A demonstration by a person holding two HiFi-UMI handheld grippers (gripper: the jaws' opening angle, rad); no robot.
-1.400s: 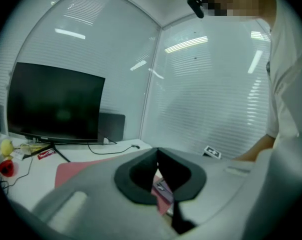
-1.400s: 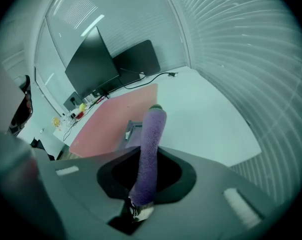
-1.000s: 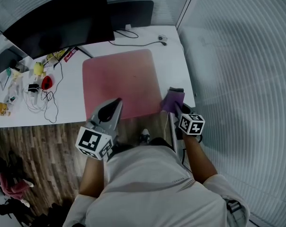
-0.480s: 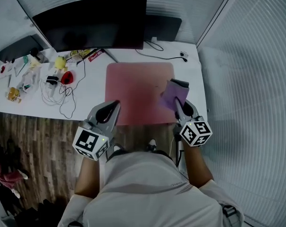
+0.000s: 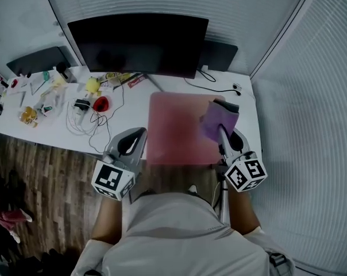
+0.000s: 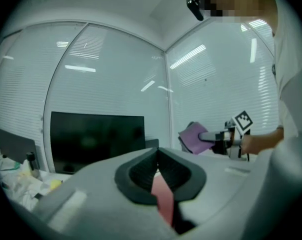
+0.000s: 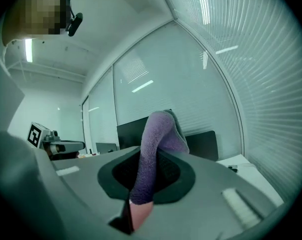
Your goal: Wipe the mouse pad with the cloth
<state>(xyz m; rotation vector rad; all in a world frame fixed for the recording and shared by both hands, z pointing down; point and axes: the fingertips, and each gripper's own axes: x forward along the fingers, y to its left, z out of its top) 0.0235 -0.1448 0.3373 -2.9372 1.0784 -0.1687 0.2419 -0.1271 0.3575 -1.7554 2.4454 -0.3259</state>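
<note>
A pink mouse pad [image 5: 178,128] lies on the white desk [image 5: 119,128] in front of the black monitor [image 5: 140,42]. My right gripper [image 5: 221,129] is shut on a purple cloth [image 5: 217,121], held over the pad's right edge. In the right gripper view the cloth [image 7: 153,154] stands up between the jaws. My left gripper [image 5: 138,137] is shut and holds nothing; it hovers at the desk's front edge, just left of the pad. The left gripper view shows the cloth [image 6: 193,137] held by the right gripper off to the right.
Small items clutter the desk's left part: a red object [image 5: 100,103], white cables [image 5: 84,121], a yellow toy [image 5: 92,85]. A dark panel [image 5: 219,55] stands behind the monitor, with a cable [image 5: 219,91] at the right. Wooden floor [image 5: 41,177] lies below the desk's edge.
The view has shifted, so the desk sits further right and lower in frame. The right gripper with the cloth has moved forward over the pad's right edge. The left gripper stays shut near the front edge.
</note>
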